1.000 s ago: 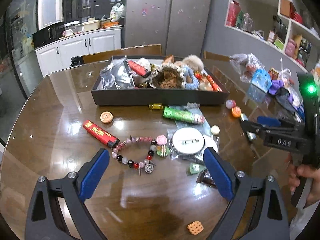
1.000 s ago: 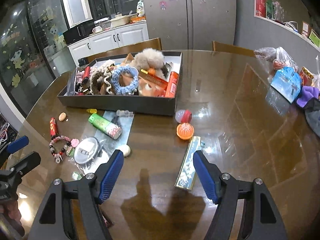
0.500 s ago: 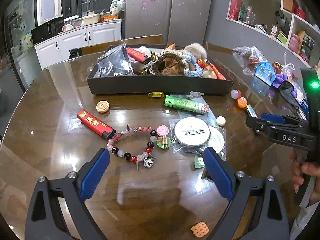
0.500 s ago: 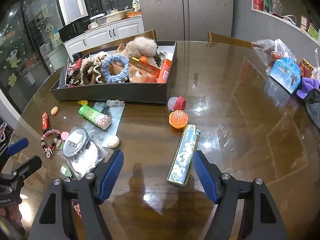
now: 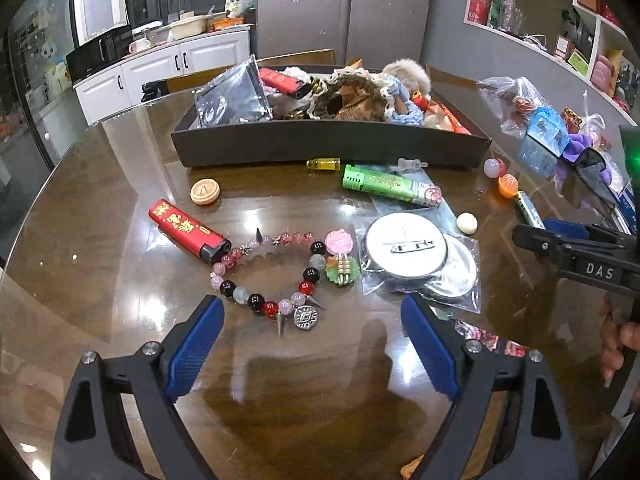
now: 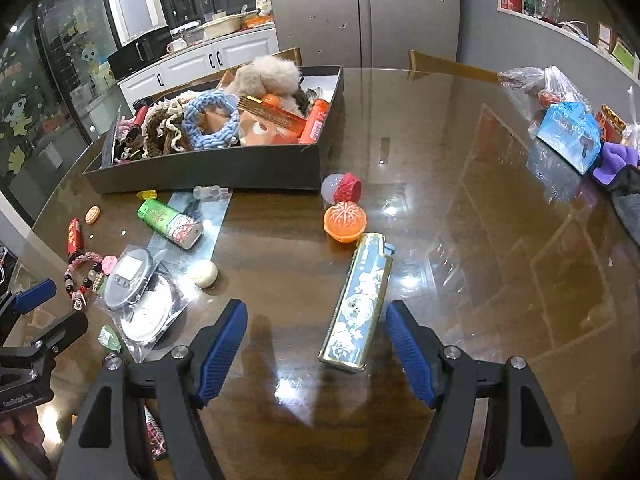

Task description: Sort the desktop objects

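Glossy brown surface (image 5: 100, 208) was cluttered; left tool (image 5: 310, 344) was closing above the bracelet (image 5: 276, 276), right tool (image 6: 316, 338) gaped wide, gripping nothing, lighter (image 6: 358, 300) between.

the table (image 6: 500, 240) is dark wood under a glossy, mirror-like top that throws back lamp glare. the tray (image 5: 328, 146) has matt black walls, like card. the bracelet (image 5: 280, 276) is strung with glassy, polished beads and dull metal charms. the red lighter (image 5: 188, 230) and green lighter (image 5: 390, 186) look like shiny plastic; the blue lighter (image 6: 358, 300) has a gold metallic edge and a glossy printed face. the round badges (image 5: 408, 246) are smooth bright metal inside a clear, crinkled plastic bag. the blue ring (image 6: 210, 122) in the tray is rough knitted yarn. the gripper pads (image 6: 222, 348) are ribbed blue rubber on matt black plastic arms.
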Available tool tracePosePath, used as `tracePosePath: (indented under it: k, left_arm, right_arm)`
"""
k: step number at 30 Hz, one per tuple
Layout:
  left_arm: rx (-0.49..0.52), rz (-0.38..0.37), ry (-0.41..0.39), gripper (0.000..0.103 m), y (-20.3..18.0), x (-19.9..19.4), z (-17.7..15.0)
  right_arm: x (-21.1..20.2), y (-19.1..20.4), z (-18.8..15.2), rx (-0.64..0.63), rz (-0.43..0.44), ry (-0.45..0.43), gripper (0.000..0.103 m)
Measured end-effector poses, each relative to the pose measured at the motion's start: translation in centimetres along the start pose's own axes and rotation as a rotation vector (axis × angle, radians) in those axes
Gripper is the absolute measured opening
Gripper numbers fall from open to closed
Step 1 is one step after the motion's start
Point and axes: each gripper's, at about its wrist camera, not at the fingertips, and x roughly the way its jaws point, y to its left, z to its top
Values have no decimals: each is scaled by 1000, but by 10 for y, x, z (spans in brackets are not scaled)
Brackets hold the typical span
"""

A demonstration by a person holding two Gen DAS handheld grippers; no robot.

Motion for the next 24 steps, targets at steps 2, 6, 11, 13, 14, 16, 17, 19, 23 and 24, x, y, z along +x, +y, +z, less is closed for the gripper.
tracePosePath:
  k: [2,6,11,13,14,16,17,19,23,24]
  left_arm:
    - [-11,-1,6,90,2,4,-1]
    - [-18,-8,8,90,3,6,-2]
    - [-9,8,21,90,1,10,-1]
    - [-1,19,25,90,-1,11,-1]
    - [6,27,27,89,-2,12,0]
    - [13,40,18,72,-3,11,1]
    - [4,45,5,56,-2,9,2]
    - [-14,67,-5,41,2,9,3]
    - [7,53,-10,21,0,8,3]
    - [15,51,-10,19,-1,8,3]
  right_arm:
    - [0,-1,0,1,-5,-3,74]
    - [3,3,-3,-25,-61,-15,75]
    - [3,6,-6,-41,-91,-25,76]
    - [3,4,-6,-29,-101,-31,77]
    - [2,3,-7,-22,-106,-34,77]
    - [2,1,-7,-18,-111,-40,77]
    - [2,0,-8,-22,-113,-41,77]
    - [2,2,-8,-28,-119,-39,76]
    - [1,2,-9,-30,-113,-41,63]
    - [-1,4,-9,-33,-114,-46,44]
